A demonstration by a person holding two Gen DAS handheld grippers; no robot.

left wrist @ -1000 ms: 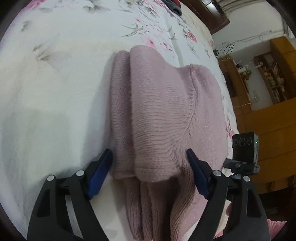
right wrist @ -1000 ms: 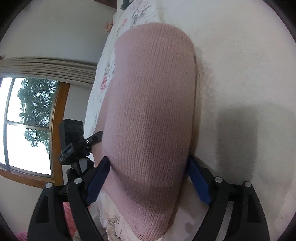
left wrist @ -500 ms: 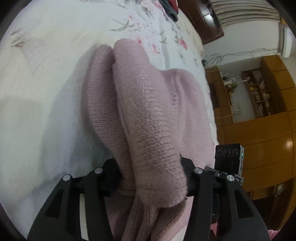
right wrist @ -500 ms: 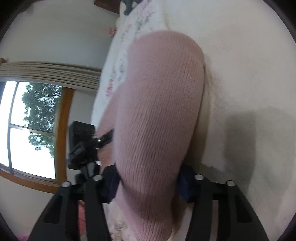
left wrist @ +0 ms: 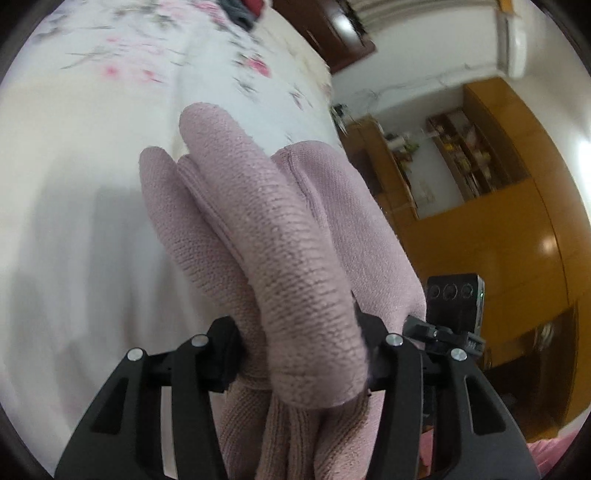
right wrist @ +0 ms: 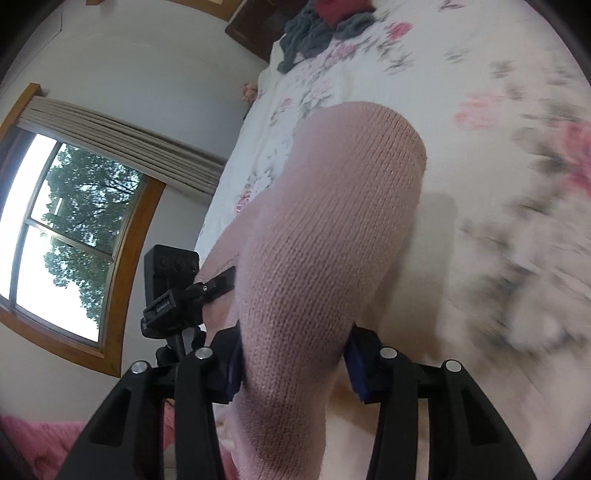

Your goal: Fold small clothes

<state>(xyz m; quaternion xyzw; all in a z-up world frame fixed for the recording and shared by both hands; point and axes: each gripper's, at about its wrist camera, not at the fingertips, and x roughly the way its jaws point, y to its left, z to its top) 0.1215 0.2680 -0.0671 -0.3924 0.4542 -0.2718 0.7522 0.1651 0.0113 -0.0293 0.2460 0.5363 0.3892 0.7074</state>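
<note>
A folded pink knit sweater [left wrist: 280,236] bulges up between the black fingers of my left gripper [left wrist: 299,354], which is shut on its near edge. Several thick folds rise above the floral bedsheet [left wrist: 92,177]. In the right wrist view the same pink sweater [right wrist: 332,236] fills the middle, and my right gripper [right wrist: 295,365] is shut on its other end, blue pads pressed into the knit. The sweater hangs lifted off the sheet [right wrist: 498,184] at both grips. Each gripper's camera block shows in the other's view: the right one [left wrist: 454,299], the left one [right wrist: 170,284].
A heap of grey and red clothes [right wrist: 325,22] lies at the far end of the bed. Wooden cabinets and shelves [left wrist: 498,206] stand beyond the bed's right edge. A window with a curtain [right wrist: 74,206] is on the left wall. Pink cloth [right wrist: 40,443] lies low at the near left.
Both grippers went from open around the sweater's ends to shut on it. They have lifted and tilted it up, so more of the room and the far bed shows.
</note>
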